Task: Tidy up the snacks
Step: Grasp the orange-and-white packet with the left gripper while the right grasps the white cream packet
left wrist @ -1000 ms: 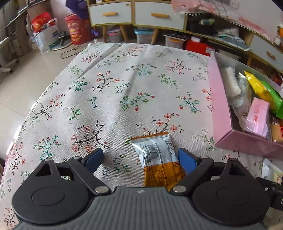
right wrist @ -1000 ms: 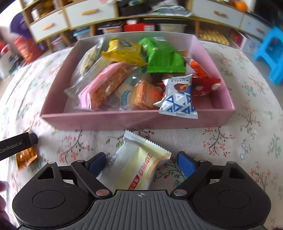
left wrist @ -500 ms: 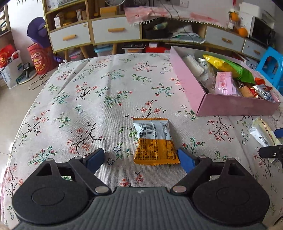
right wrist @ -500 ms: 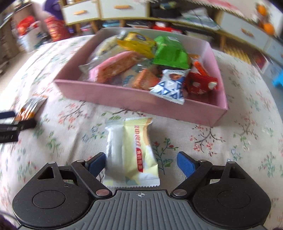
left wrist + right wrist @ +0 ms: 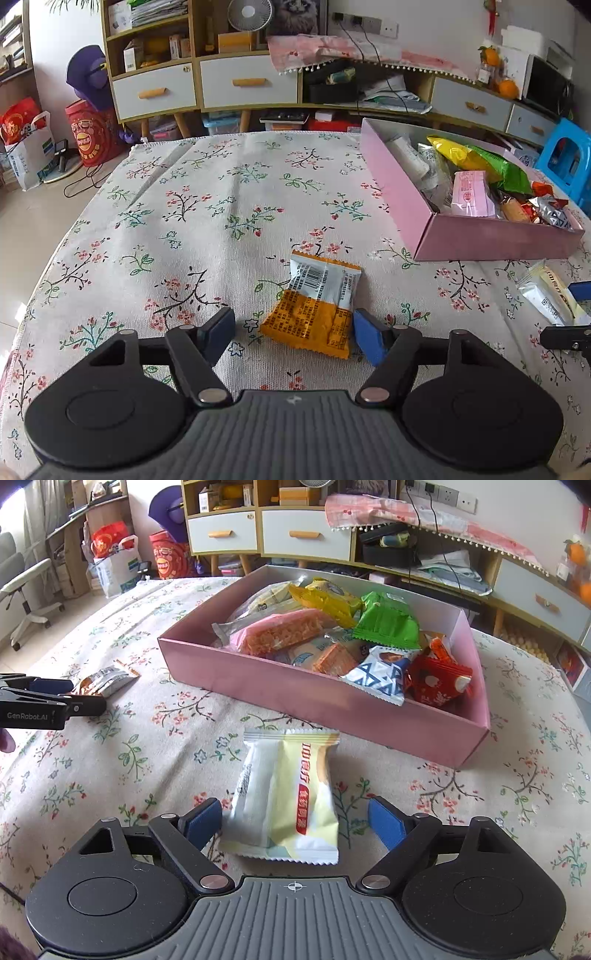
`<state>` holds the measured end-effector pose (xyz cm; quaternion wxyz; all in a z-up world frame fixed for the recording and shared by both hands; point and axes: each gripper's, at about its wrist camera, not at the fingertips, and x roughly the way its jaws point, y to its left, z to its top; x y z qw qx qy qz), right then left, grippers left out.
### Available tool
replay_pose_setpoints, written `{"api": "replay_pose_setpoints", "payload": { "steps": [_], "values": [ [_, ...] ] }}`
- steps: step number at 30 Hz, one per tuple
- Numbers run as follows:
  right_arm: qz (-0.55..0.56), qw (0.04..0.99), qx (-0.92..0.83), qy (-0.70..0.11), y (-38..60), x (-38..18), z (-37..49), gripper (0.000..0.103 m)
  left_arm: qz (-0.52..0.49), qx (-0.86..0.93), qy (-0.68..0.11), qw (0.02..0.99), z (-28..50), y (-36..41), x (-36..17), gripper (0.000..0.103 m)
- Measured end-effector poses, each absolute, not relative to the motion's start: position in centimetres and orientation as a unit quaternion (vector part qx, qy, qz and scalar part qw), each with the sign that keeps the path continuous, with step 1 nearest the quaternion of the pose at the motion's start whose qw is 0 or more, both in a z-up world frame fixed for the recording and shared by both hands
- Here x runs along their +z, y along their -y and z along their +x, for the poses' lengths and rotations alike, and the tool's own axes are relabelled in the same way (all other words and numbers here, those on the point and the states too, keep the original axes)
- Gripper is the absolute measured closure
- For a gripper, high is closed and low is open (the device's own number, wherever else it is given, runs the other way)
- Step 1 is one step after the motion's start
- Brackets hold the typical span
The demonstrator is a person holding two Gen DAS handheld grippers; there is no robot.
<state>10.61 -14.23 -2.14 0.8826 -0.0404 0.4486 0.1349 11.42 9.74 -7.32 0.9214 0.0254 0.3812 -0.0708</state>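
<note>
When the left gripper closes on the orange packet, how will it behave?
The orange packet looks like thin glossy film, so it will probably crumple and may slip. It lies flat on the tablecloth, so it likely won't roll. The left gripper is closing around it; it seems small and light.

Two packets before the snack-filled box

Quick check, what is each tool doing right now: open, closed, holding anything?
Left tool: closing around the orange-and-white snack packet, not yet gripping it.
Right tool: open but closing, the pale yellow snack packet lying between its fingers, not gripped.
</note>
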Motion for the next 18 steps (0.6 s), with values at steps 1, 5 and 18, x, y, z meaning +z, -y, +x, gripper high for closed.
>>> {"api": "replay_pose_setpoints", "payload": {
  "steps": [1, 5, 18],
  "values": [
    [-0.040, 0.883, 0.136, -0.448, 14.1, -2.1, 10.7, 0.020, 0.023, -0.072, -0.381, 0.922, 11.5, -9.7, -7.2, 0.045],
    [-0.047, 0.881, 0.142, -0.449, 13.6, -1.9, 10.7, 0.030, 0.020, -0.077, -0.382, 0.921, 11.6, -9.7, -7.2, 0.053],
    [-0.034, 0.875, 0.111, -0.470, 13.7, -0.4, 11.1, 0.048, -0.022, -0.065, -0.412, 0.909, 11.7, -9.8, -5.9, 0.059]
  ]
}}
